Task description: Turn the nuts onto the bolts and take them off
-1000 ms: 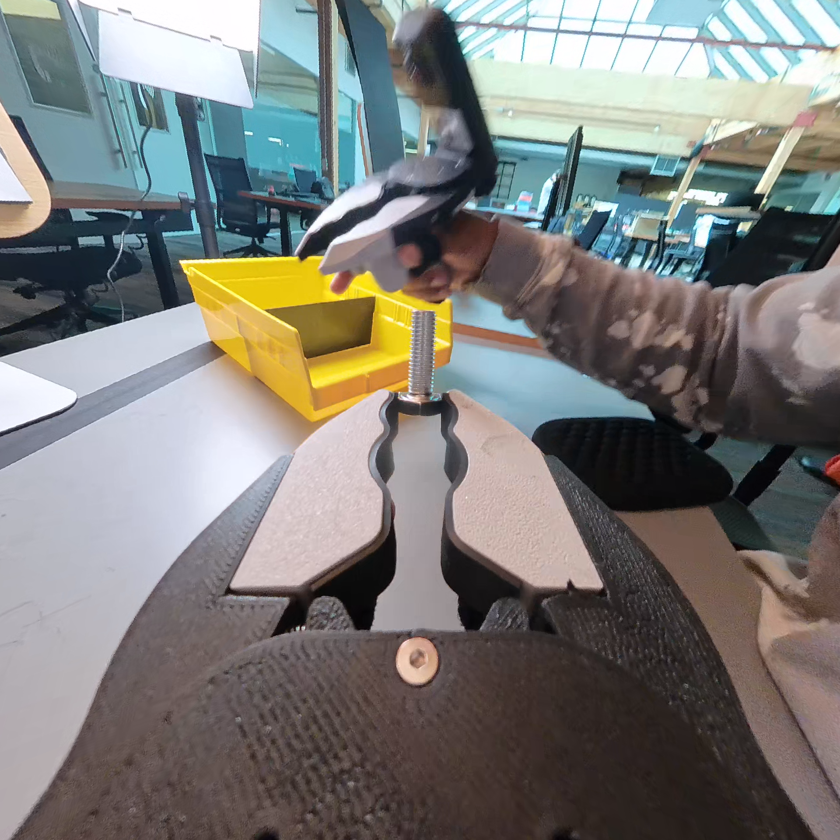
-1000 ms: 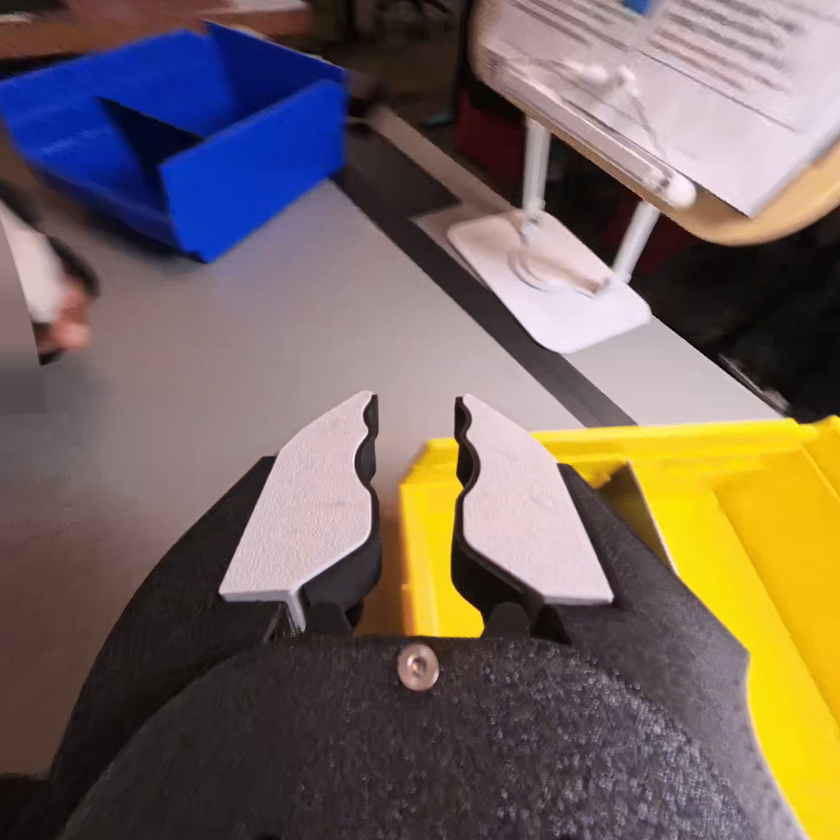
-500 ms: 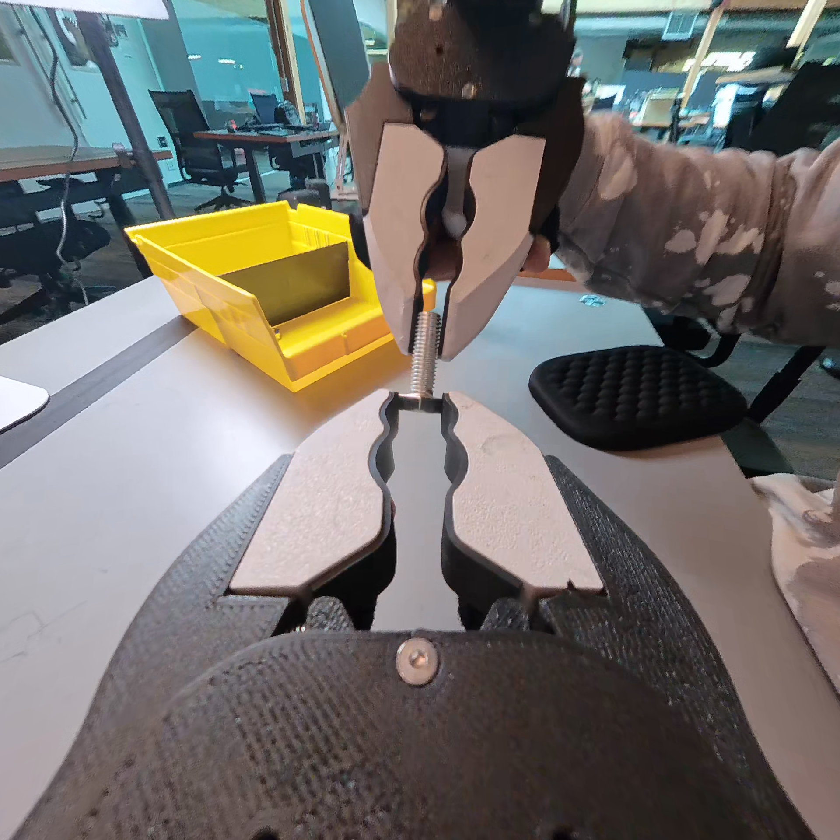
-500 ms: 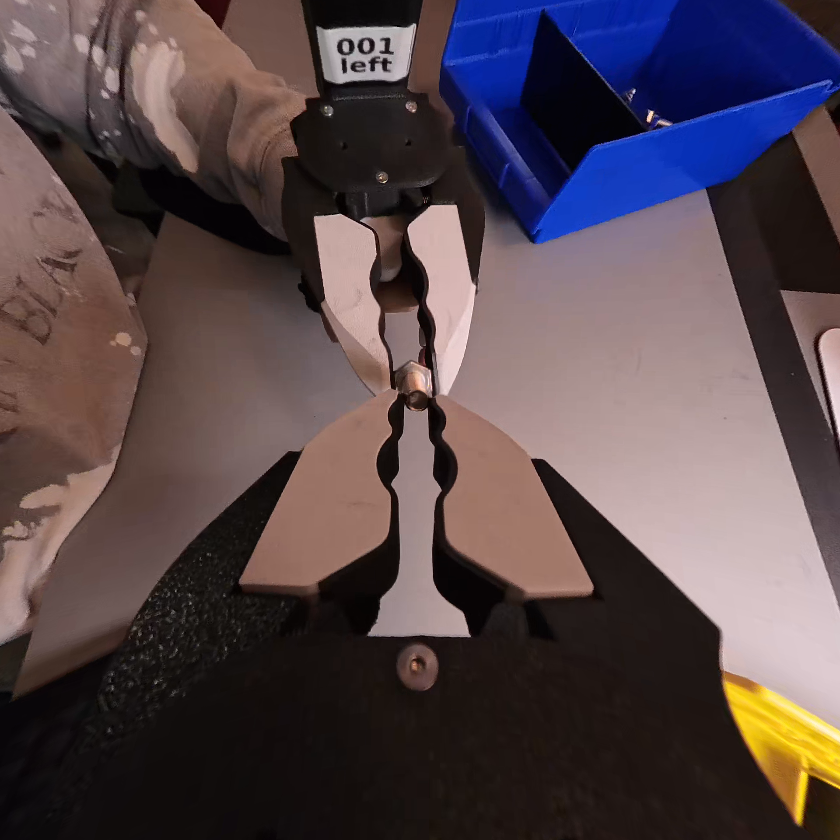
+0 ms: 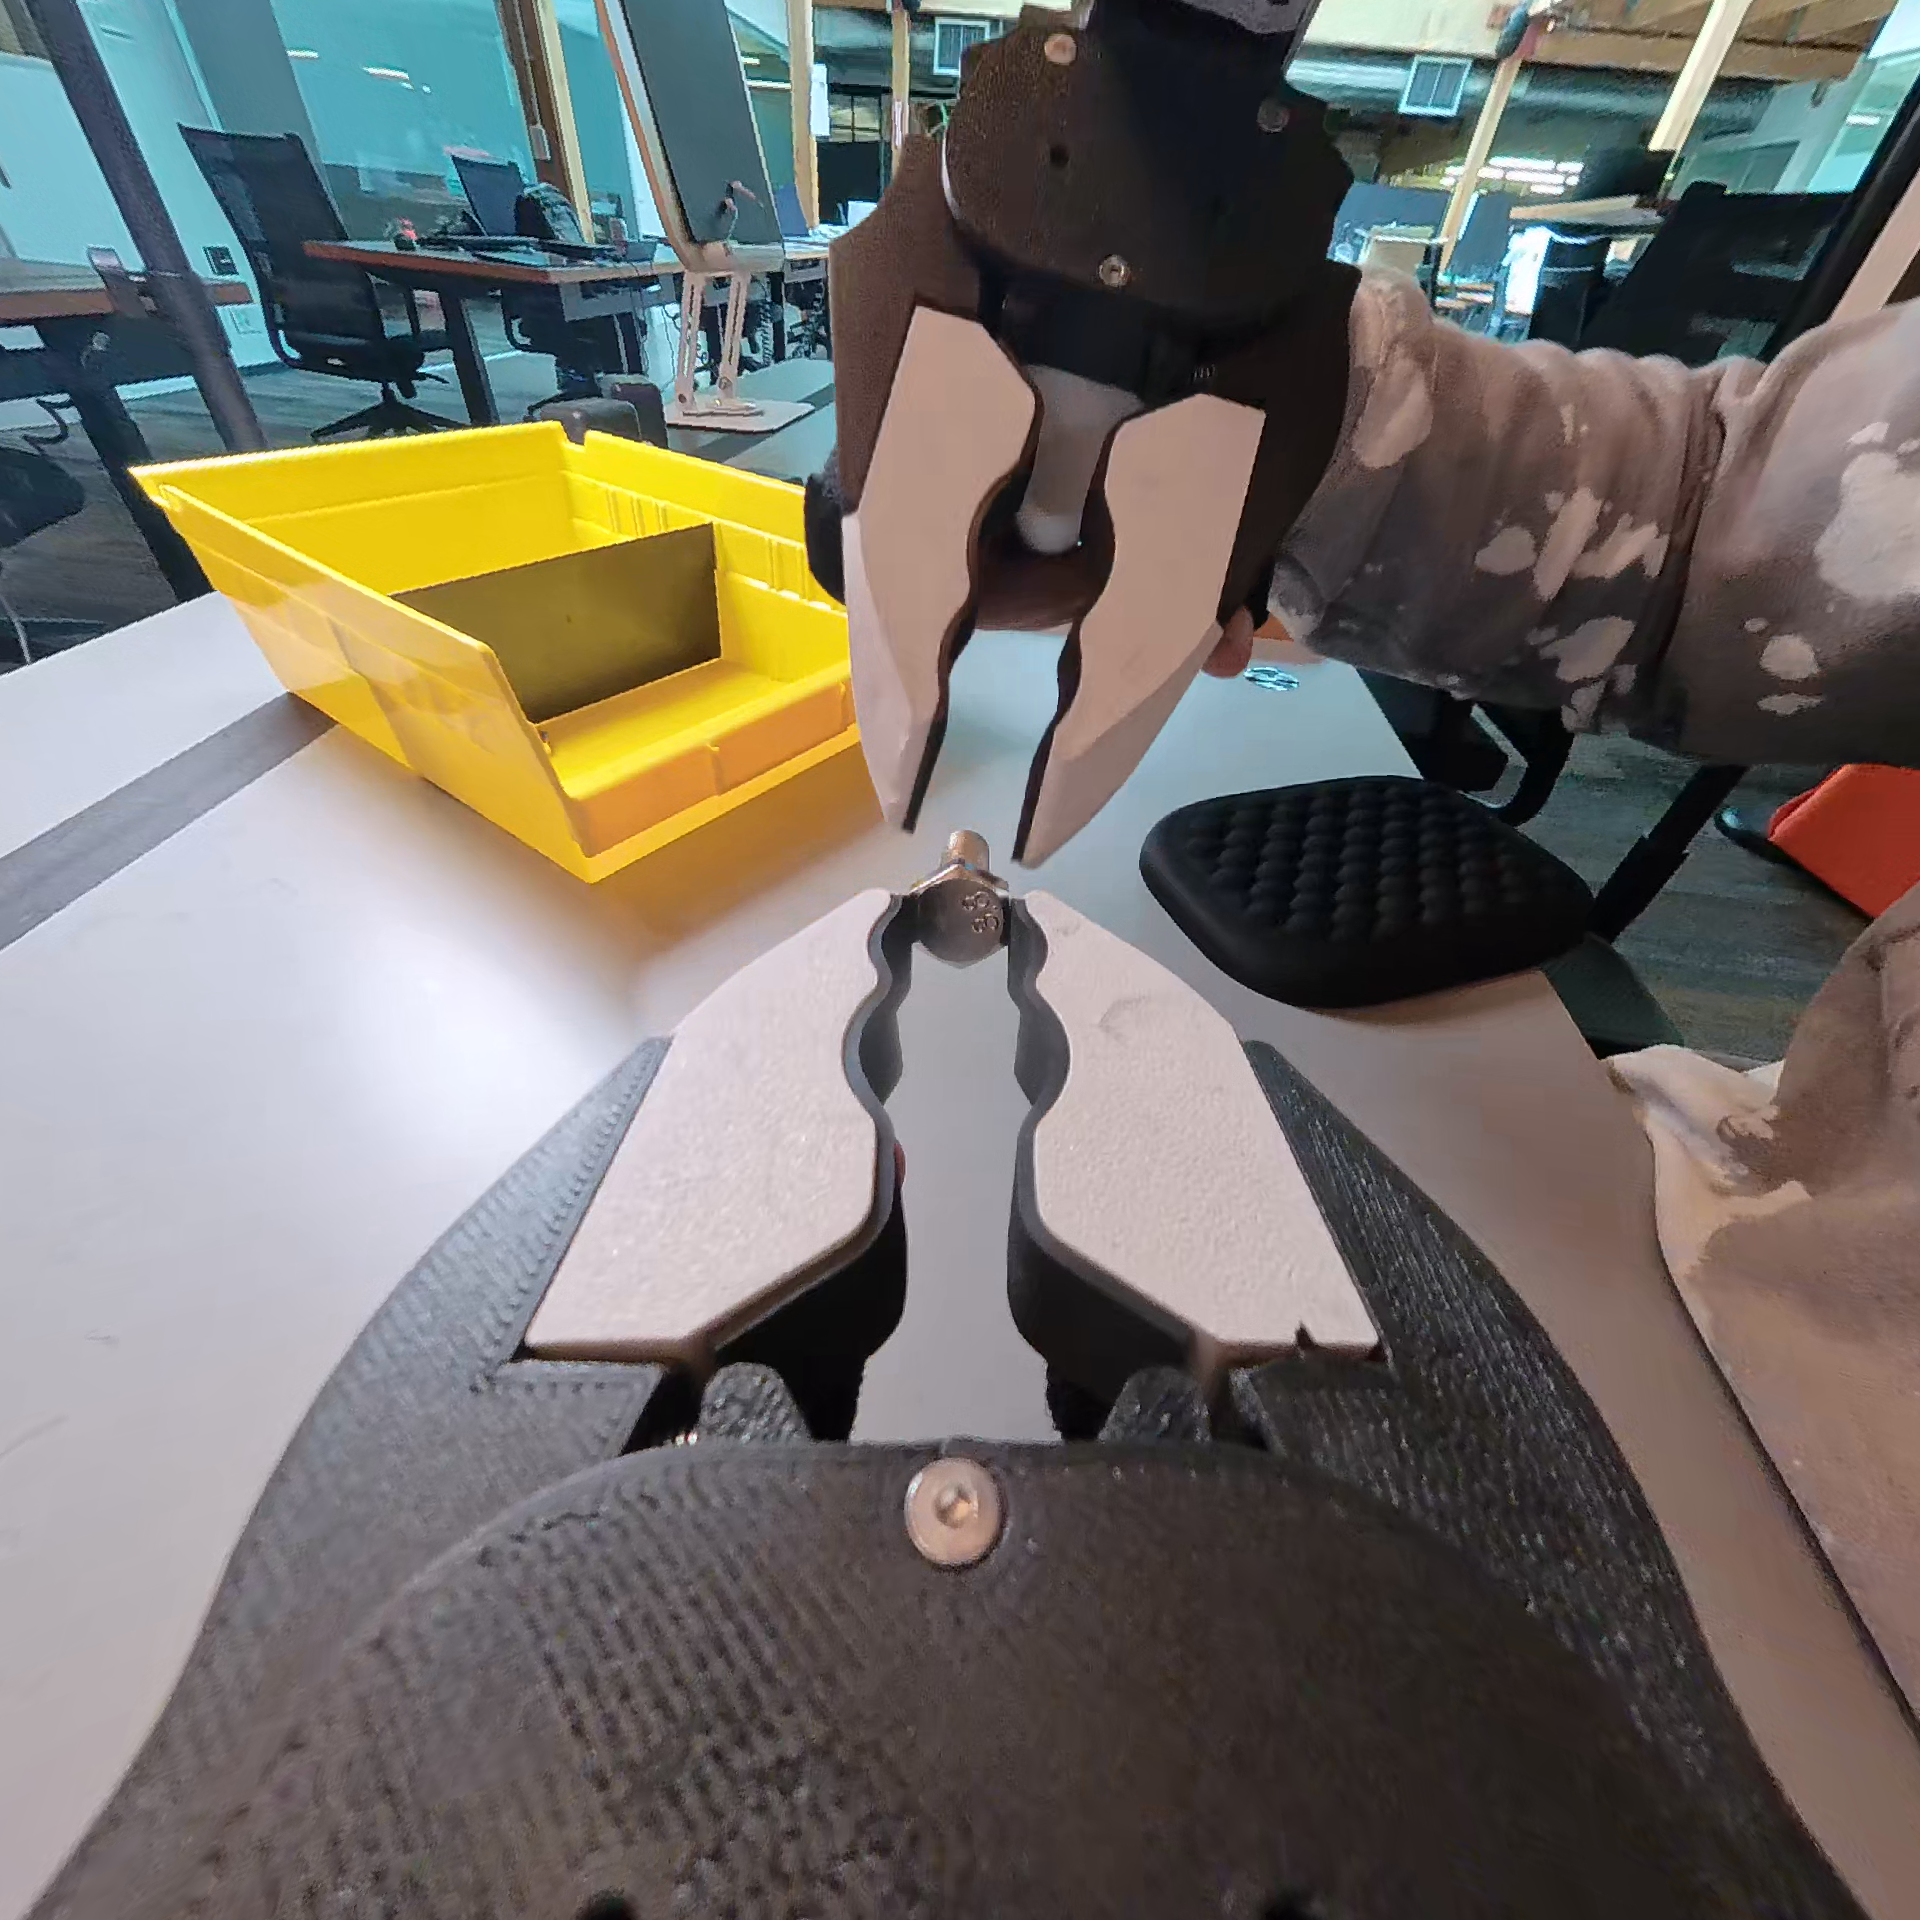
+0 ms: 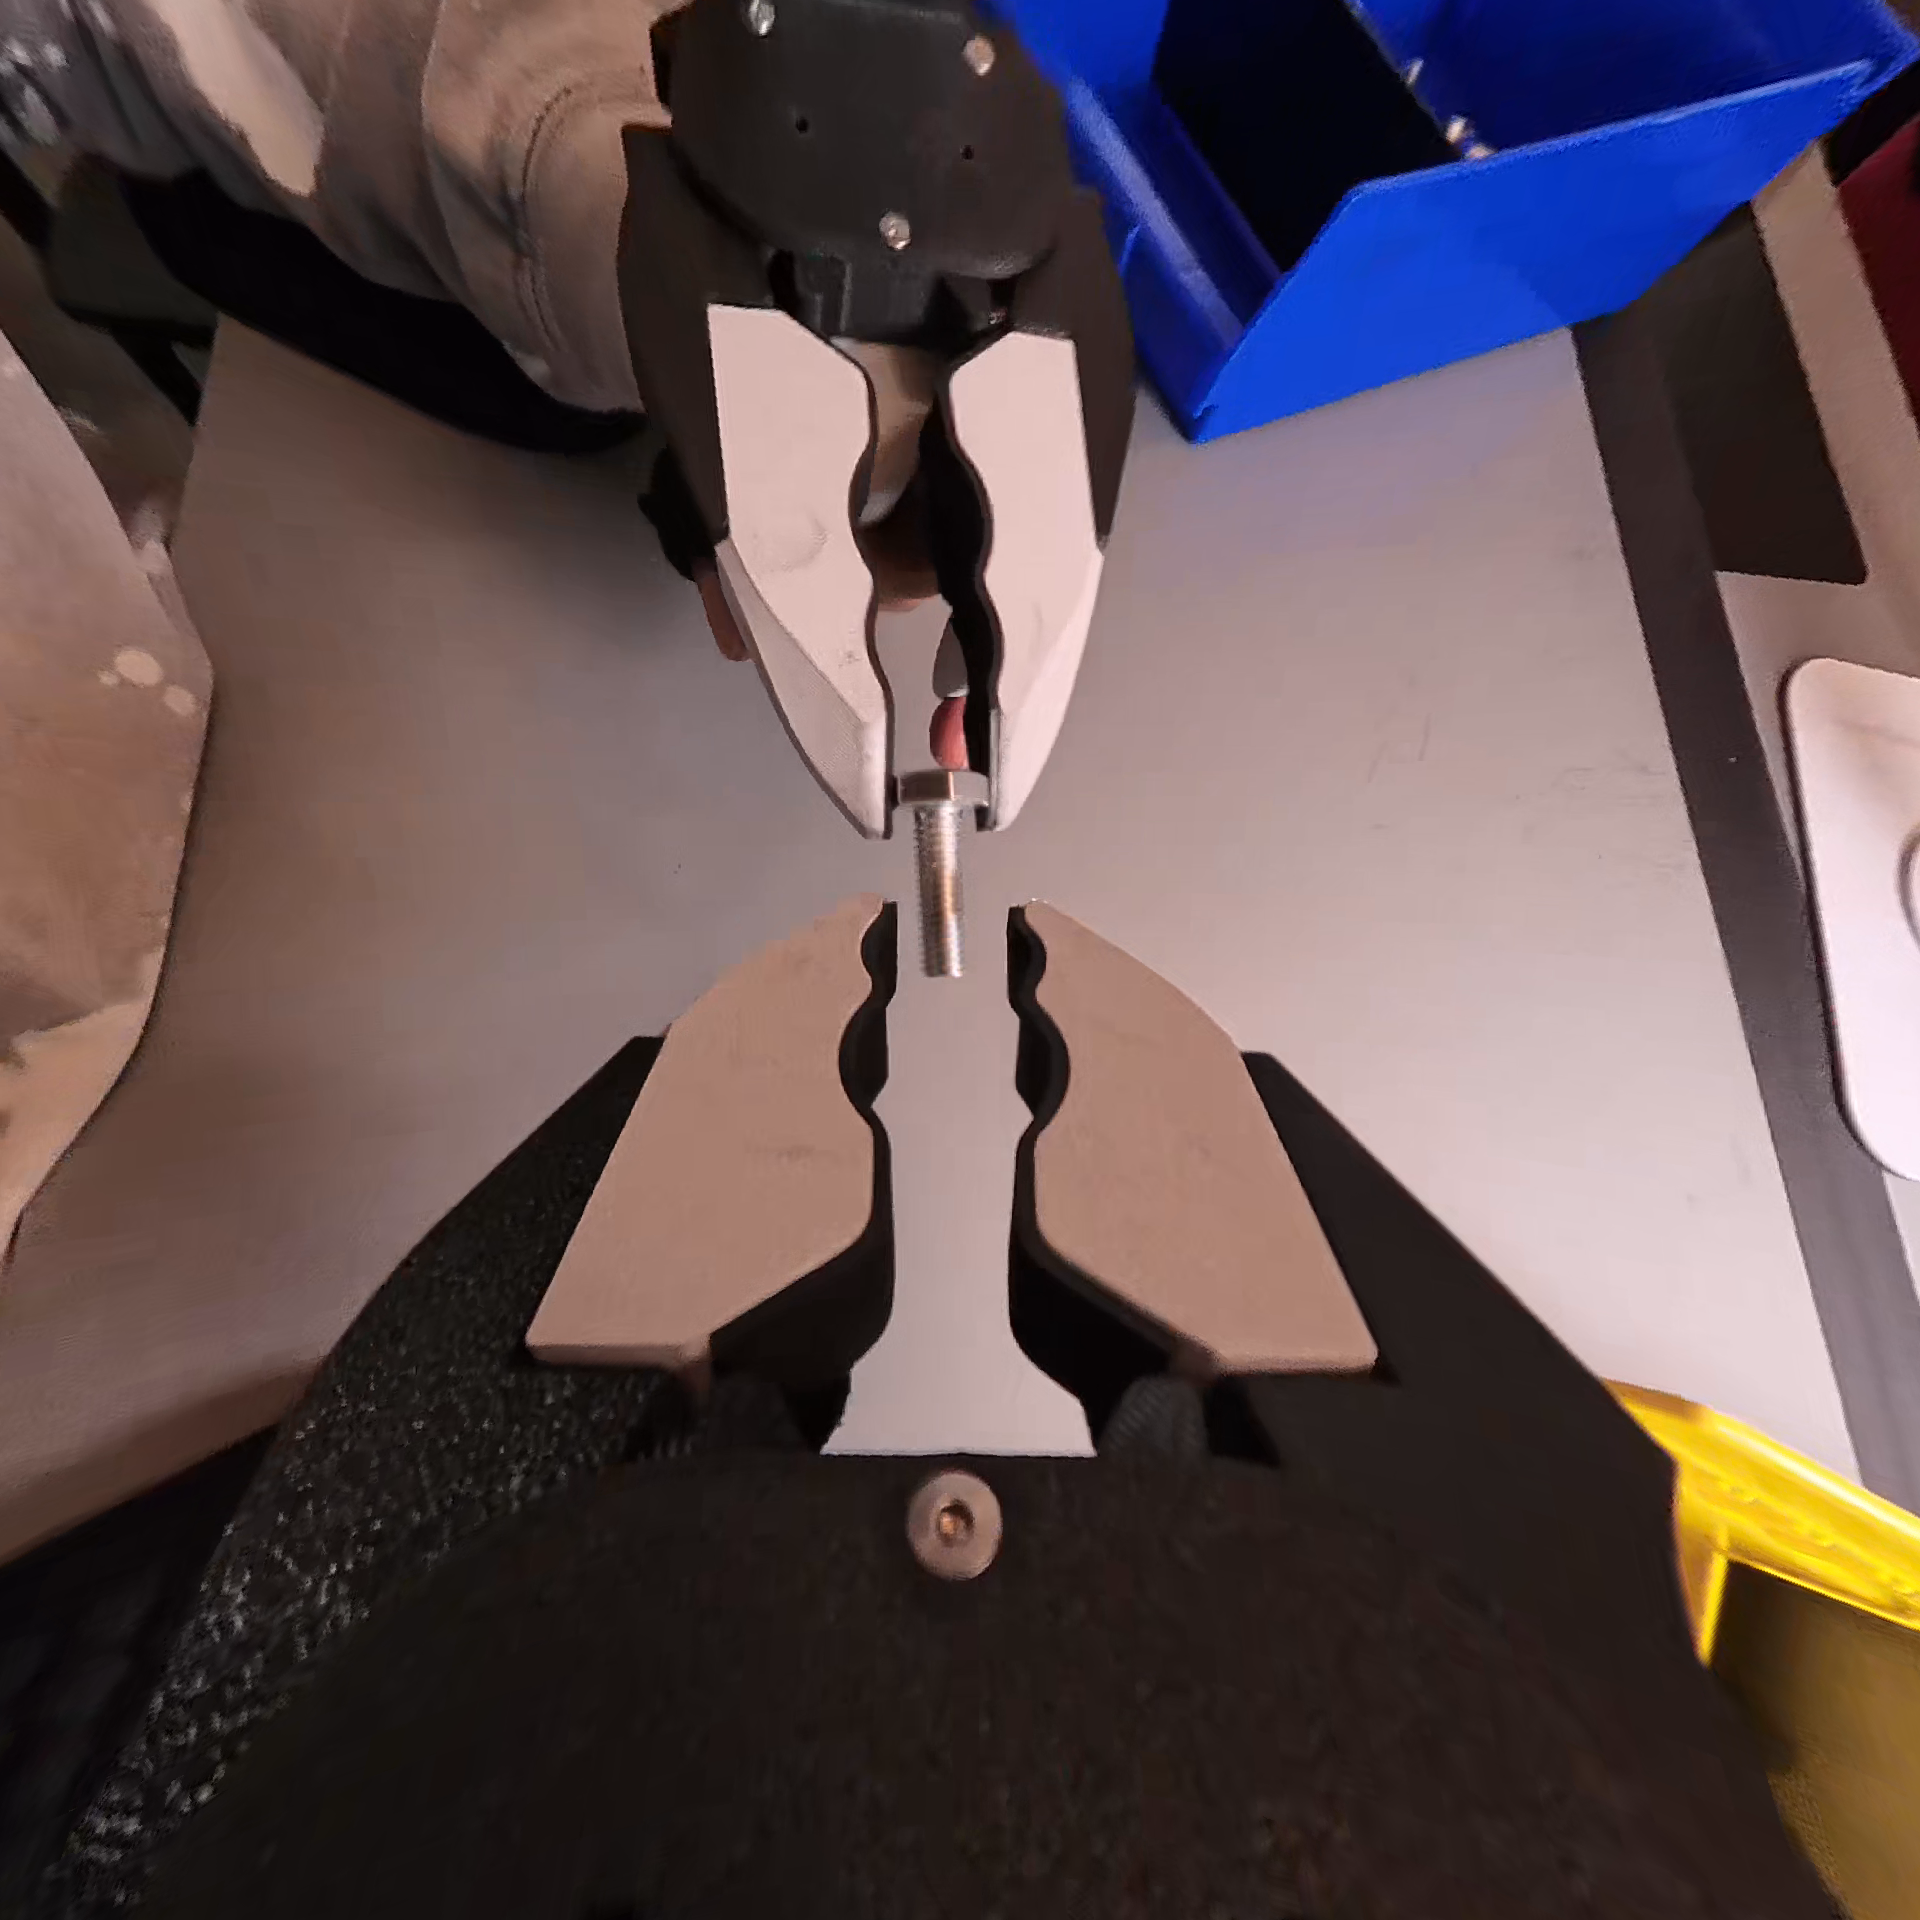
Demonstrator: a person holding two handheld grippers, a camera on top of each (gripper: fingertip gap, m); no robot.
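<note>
Closest in, the left gripper (image 5: 961, 914) is pinching the bolt (image 6: 940, 894) by its hex head, jaws closed on it, with the threaded shank pointing away toward the other tool. Just past the bolt's free end, the right gripper (image 6: 943, 914) is sitting with its jaws parted, the shank tip lying in the gap and touching neither finger. No nut is showing on the bolt or in either gripper. Beyond the bolt, on one side, the yellow bin (image 5: 499, 644) is resting on the grey table (image 5: 260, 1039); on the other side, the blue bin (image 6: 1455, 239) is holding small hardware.

Risk, as I judge it: the grip is covering only the head, so a sideways nudge from the right fingers closing off-centre could be levering the bolt askew or popping it out onto the table.
</note>
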